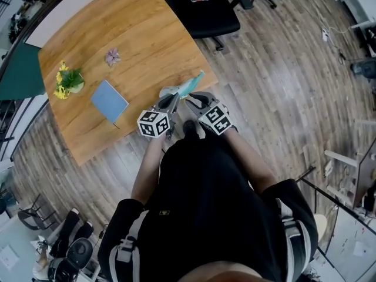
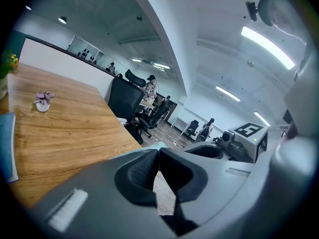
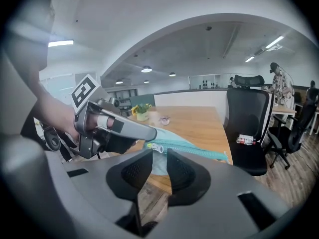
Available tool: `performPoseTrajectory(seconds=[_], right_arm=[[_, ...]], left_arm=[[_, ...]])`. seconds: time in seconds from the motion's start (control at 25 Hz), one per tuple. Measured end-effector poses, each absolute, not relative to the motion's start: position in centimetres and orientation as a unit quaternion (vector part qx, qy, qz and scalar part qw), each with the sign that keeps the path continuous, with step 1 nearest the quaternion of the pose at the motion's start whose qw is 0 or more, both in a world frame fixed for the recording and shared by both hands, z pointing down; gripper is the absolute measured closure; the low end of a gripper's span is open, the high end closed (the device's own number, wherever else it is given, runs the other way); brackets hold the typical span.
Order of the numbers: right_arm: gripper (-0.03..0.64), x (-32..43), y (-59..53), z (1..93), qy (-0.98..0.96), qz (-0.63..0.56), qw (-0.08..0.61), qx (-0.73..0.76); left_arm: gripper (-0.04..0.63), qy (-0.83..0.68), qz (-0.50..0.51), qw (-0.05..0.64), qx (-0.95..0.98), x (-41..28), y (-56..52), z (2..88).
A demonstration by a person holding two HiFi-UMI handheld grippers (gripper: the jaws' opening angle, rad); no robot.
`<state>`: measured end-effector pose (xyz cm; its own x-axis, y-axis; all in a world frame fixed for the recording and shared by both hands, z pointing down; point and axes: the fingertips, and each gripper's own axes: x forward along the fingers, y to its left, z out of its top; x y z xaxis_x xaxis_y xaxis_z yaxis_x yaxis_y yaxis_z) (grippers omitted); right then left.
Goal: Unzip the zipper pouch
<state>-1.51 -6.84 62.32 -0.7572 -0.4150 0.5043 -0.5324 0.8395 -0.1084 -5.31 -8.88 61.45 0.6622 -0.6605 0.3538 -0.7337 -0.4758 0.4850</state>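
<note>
A teal zipper pouch is lifted over the near corner of the wooden table. My left gripper is shut on its near end. In the right gripper view its jaws clamp the pouch just beside the white zipper pull. In the left gripper view the gripper shows closed jaws with a sliver of teal pouch above them. My right gripper stands open with a narrow gap, its tips just below the pull and not pressing on it. In the head view the right gripper is close beside the left.
On the table lie a blue notebook, a small pot of yellow flowers and a small pink item. A black office chair with a bottle on its seat stands past the table's far corner. Wood floor surrounds the table.
</note>
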Motion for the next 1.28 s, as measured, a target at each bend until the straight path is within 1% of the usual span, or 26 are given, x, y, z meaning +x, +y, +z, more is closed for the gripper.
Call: performPoseTrajectory(seconds=[0.2, 0.32, 0.56, 0.8, 1.28], right_arm=[[0.53, -2.7, -6.9, 61.7, -0.934, 0.115, 0.23, 0.25], [0.571, -2.9, -6.9, 61.3, -0.937, 0.118, 0.224, 0.24], [0.598, -4.0, -6.4, 60.2, -0.947, 0.122, 0.204, 0.214], [0.6, -5.5, -6.2, 60.4, -0.951, 0.112, 0.206, 0.2], [0.607, -5.8, -7.2, 59.7, -0.951, 0.108, 0.199, 0.209]], left_arm=[[0.584, -0.405, 0.051, 0.306, 0.86, -5.8, -8.6, 60.6], [0.584, -0.407, 0.046, 0.304, 0.86, -6.3, -8.8, 60.3], [0.584, -0.417, 0.049, 0.301, 0.856, -7.2, -8.7, 60.0], [0.584, -0.429, 0.05, 0.298, 0.851, -8.0, -8.7, 59.8], [0.584, -0.45, 0.042, 0.299, 0.841, -8.8, -8.7, 59.5]])
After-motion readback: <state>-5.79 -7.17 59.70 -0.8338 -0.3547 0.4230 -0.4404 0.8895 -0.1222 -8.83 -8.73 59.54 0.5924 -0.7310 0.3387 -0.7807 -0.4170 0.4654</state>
